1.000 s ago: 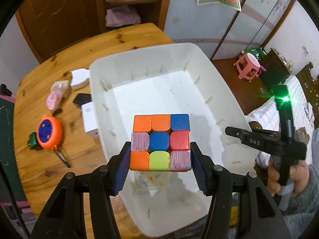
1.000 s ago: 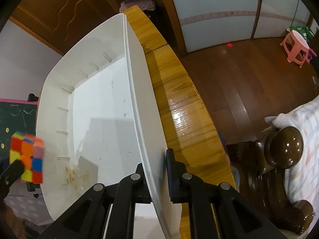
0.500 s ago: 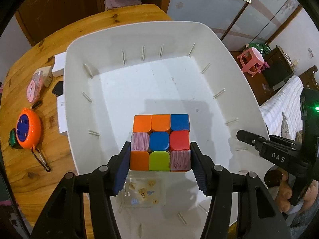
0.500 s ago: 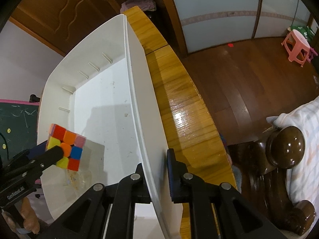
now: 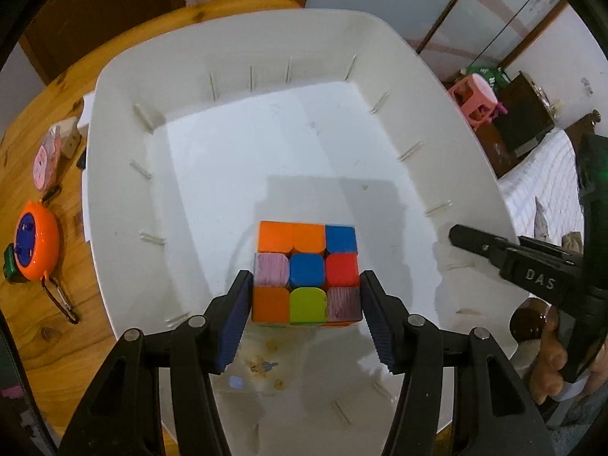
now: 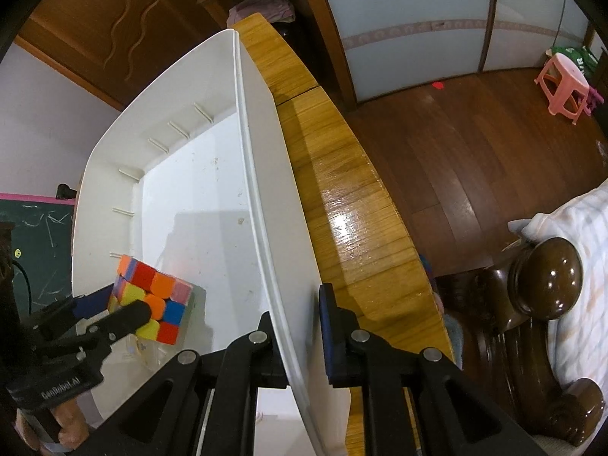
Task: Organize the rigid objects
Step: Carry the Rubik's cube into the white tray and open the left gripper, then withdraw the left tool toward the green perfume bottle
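Note:
My left gripper (image 5: 306,304) is shut on a colourful puzzle cube (image 5: 306,271) and holds it low inside the white plastic bin (image 5: 125,174), over its near half. The cube (image 6: 155,306) and left gripper (image 6: 114,313) also show in the right wrist view, close above the bin floor. My right gripper (image 6: 294,326) is shut on the bin's right wall (image 6: 266,205), one finger inside and one outside. It shows at the right in the left wrist view (image 5: 494,247). A small clear packet (image 5: 258,364) lies on the bin floor under the cube.
The bin stands on a wooden table (image 5: 34,342). Left of the bin lie an orange tape measure (image 5: 36,245), a pink item (image 5: 45,159) and a white box (image 5: 87,108). The table's right edge (image 6: 357,205) drops to the floor, with a bed post (image 6: 547,285) beside it.
My left gripper has carried the cube forward over the bin and down toward its floor. My right gripper has stayed clamped on the bin wall.

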Available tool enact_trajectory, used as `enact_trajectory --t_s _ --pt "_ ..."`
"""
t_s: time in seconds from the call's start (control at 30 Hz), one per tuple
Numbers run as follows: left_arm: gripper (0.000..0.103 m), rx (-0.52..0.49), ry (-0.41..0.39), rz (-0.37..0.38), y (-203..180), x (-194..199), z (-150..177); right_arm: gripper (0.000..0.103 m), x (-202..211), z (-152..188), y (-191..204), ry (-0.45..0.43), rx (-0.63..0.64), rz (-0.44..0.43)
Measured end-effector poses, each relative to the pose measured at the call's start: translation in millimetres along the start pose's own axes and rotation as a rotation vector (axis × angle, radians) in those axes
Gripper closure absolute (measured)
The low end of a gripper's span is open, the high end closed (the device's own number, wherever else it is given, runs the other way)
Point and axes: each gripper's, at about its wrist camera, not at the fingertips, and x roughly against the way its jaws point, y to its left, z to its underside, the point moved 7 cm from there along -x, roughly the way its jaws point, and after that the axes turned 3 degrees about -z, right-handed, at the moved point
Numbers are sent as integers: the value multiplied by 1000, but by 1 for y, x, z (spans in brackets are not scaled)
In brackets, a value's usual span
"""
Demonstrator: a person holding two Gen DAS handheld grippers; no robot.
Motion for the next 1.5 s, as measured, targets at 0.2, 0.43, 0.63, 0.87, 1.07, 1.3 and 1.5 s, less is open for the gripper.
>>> enact_trajectory --t_s 0.2,0.43,0.63,0.87,1.07,1.3,1.5 --pt "18 18 -83 9 0 16 -6 90 -1 0 0 6 -4 3" --pt "18 24 -91 -15 7 30 -2 90 -1 -2 1 9 -5 5" --pt "18 9 -139 -38 7 52 2 90 -1 -2 -2 17 -20 -3" --pt "18 33 -210 -103 30 90 11 89 -2 -1 -7 28 -54 -27" --pt "18 122 -281 -203 84 131 25 88 -3 -1 -6 33 -67 -20" --pt "18 238 -315 -329 150 159 44 88 -3 -2 -1 35 -55 18" --pt "18 325 -315 -376 195 167 55 88 -3 -1 -1 39 -58 32"
